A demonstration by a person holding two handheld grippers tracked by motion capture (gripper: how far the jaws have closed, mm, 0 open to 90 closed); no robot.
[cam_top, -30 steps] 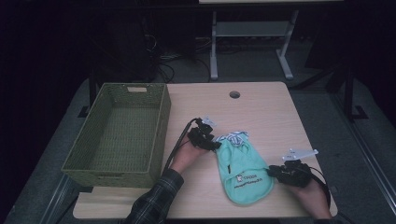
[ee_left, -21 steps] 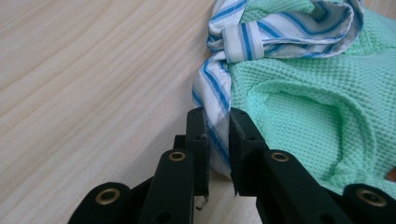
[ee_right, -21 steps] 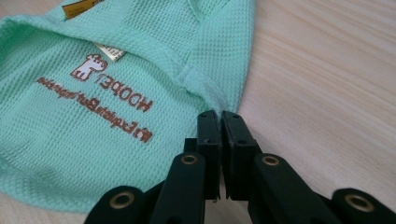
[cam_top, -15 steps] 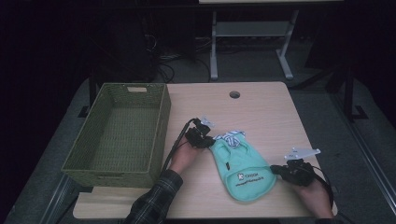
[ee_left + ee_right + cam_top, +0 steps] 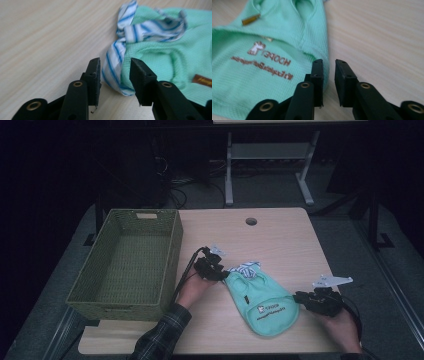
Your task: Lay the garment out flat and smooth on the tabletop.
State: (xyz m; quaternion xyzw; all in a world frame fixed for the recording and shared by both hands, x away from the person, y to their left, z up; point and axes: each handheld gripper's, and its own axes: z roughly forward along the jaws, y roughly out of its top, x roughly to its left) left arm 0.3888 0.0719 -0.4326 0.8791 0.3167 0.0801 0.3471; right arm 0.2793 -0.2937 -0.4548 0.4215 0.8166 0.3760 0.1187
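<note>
**Mint garment flat on the table, a gripper at each end**

A woven green basket is seen at about 9 o'clock on the wooden table; its inside is bare. Beside it, toward 4 o'clock, a mint-green garment is spread flat on the tabletop, with a blue-and-white striped trim bunched at its far end.

On the garment, brown print is carried: a small figure above two lines of lettering. In the right gripper view the lettering appears upside down and too blurred to be read with certainty. A small brown tab is sewn on near the collar; its writing cannot be made out.

The left gripper is placed at the garment's 11 o'clock corner. Its jaws have just been opening and stand apart, with the striped trim loose between them. The right gripper is set at the garment's 3 o'clock edge, its jaws having just parted to a narrow gap, with the hem lying just beside the nearer jaw and nothing clamped.
</note>
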